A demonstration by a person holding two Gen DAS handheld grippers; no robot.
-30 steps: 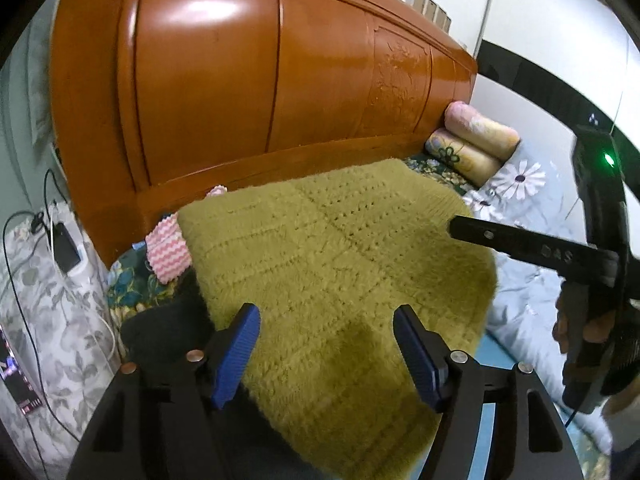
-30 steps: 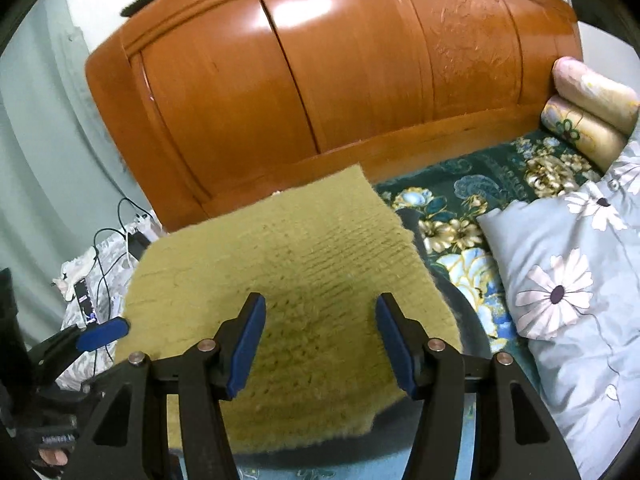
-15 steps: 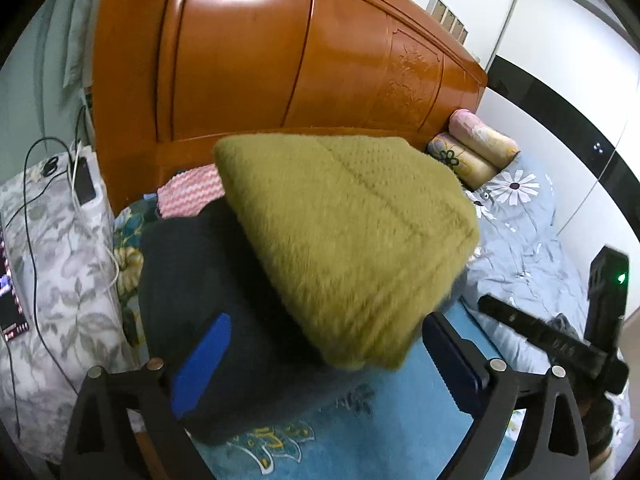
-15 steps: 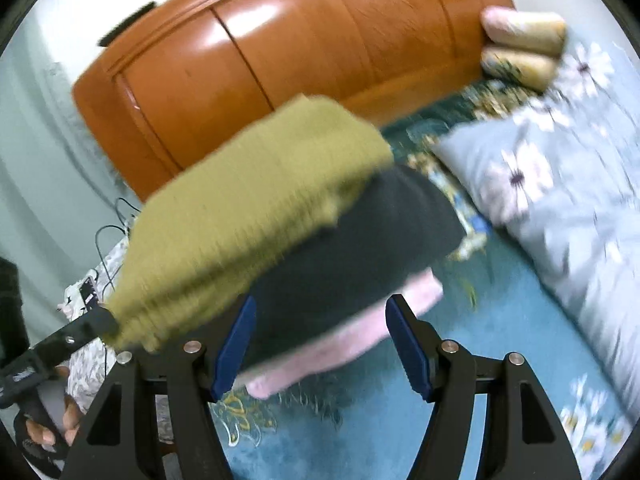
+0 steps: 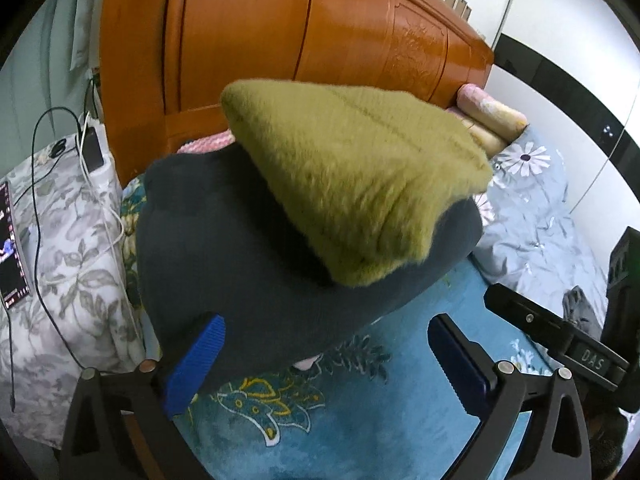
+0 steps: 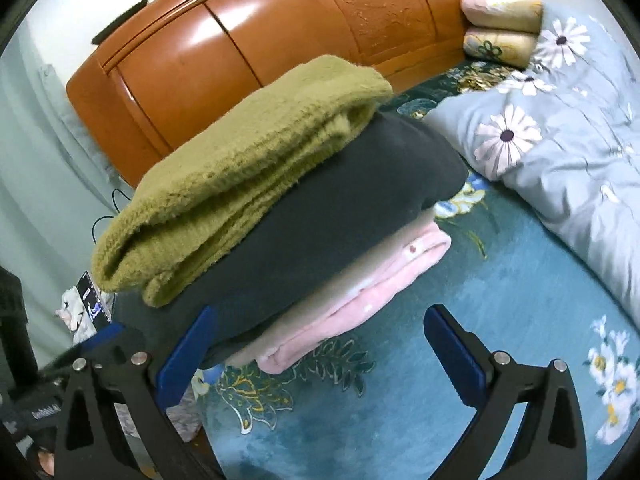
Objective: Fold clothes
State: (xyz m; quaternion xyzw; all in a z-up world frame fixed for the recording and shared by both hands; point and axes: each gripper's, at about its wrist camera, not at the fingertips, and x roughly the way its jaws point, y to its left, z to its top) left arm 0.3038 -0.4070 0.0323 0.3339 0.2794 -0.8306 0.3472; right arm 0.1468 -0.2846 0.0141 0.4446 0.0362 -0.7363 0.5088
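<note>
A folded olive-green fuzzy sweater (image 5: 352, 184) (image 6: 240, 176) lies on top of a dark folded garment (image 5: 240, 272) (image 6: 360, 200). That garment rests on a pink one (image 6: 360, 292), and the stack sits on the blue floral sheet (image 6: 460, 292). My left gripper (image 5: 326, 348) is low at the stack's near edge, its jaws opening wide. The dark garment's edge lies between them without being pressed. My right gripper (image 6: 320, 340) is at the other near corner, its jaws also opening. The pink garment's edge sits loosely between its pads.
An orange wooden headboard (image 5: 280, 40) (image 6: 280, 40) stands behind the stack. A grey daisy quilt (image 6: 560, 160) and rolled pillows (image 6: 500, 20) fill the right. A stand with a floral cloth (image 5: 60, 220), cables and a lit phone (image 5: 12, 248) is on the left. A finger of the right gripper (image 5: 532, 320) shows at the right.
Both grippers have drawn back and down from above the green sweater to the stack's near edge. Their jaws have spread wider. The dark and pink garments have come into view.
</note>
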